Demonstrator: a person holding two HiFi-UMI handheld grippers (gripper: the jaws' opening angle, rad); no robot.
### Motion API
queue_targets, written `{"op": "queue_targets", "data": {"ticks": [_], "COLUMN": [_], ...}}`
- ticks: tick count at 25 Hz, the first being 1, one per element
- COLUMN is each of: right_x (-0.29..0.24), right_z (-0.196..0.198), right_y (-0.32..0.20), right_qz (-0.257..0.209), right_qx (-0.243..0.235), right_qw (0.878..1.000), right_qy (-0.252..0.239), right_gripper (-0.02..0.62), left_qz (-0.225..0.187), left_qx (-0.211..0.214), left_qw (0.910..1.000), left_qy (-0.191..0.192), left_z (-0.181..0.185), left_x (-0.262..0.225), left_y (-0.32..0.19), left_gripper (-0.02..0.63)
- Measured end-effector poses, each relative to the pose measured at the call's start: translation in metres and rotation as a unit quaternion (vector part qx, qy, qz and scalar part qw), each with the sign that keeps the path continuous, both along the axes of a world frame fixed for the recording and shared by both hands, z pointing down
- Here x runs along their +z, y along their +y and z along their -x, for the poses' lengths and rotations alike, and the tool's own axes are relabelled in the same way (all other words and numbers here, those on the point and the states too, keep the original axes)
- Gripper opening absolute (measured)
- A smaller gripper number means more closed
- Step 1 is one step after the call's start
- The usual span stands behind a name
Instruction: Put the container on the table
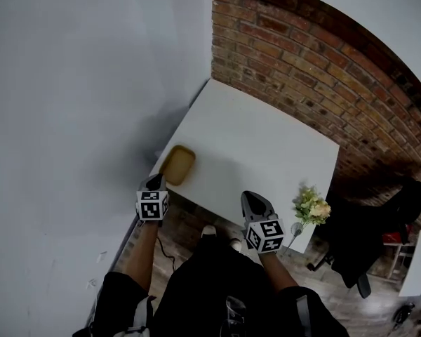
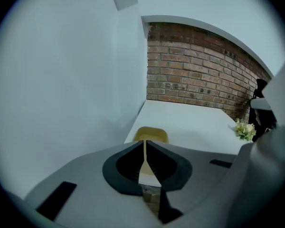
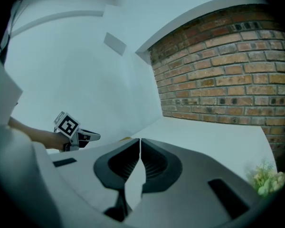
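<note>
A shallow tan container (image 1: 177,164) lies on the white table (image 1: 266,146) near its front left corner; the left gripper view shows the container (image 2: 151,135) just beyond the jaws. My left gripper (image 1: 154,183) hovers at the table's near edge, right in front of the container, its jaws (image 2: 145,148) closed together with nothing between them. My right gripper (image 1: 255,203) is held over the table's front edge toward the right, jaws (image 3: 138,148) also closed and empty. From the right gripper view the left gripper (image 3: 78,136) shows at the left.
A small bunch of pale flowers (image 1: 311,207) stands at the table's front right corner. A grey wall (image 1: 91,83) runs along the left, a brick wall (image 1: 323,69) behind. A dark office chair (image 1: 365,230) stands to the right on the wooden floor.
</note>
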State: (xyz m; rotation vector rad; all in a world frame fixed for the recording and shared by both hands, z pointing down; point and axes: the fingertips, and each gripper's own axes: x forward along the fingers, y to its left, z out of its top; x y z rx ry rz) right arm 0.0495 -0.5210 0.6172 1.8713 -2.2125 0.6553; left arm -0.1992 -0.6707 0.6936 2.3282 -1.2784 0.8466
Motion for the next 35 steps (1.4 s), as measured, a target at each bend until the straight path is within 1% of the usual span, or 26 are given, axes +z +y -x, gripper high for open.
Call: {"op": "queue_targets", "data": {"ticks": [7, 12, 16, 19, 24, 35], "right_x": [-0.024, -0.042, -0.048, -0.047, -0.044, -0.044], "right_z": [0.004, 0.002, 0.001, 0.004, 0.007, 0.008], "right_y": [0.017, 0.026, 0.031, 0.034, 0.035, 0.027], "right_qz": [-0.038, -0.067, -0.079, -0.080, -0.076, -0.074], "right_qx": [-0.012, -0.005, -0.005, -0.011, -0.019, -0.017], "right_qw": [0.999, 0.998, 0.997, 0.996, 0.996, 0.996], "right_qy": [0.007, 0.018, 0.022, 0.025, 0.028, 0.036], "right_gripper": [0.023, 0.023, 0.023, 0.023, 0.023, 0.023], "left_qz": [-0.055, -0.080, -0.101, -0.103, -0.100, -0.091], "left_qx": [-0.011, -0.020, -0.027, -0.030, -0.039, -0.034], "left_qw": [0.9979, 0.9954, 0.9926, 0.9925, 0.9920, 0.9932], "left_qy": [0.032, 0.050, 0.063, 0.058, 0.066, 0.065], "left_z": [0.000, 0.002, 0.003, 0.004, 0.008, 0.009], "left_x": [-0.043, -0.070, -0.089, -0.092, -0.087, -0.080], "left_y": [0.036, 0.061, 0.079, 0.090, 0.099, 0.097], "left_gripper": [0.021, 0.021, 0.021, 0.021, 0.021, 0.021]}}
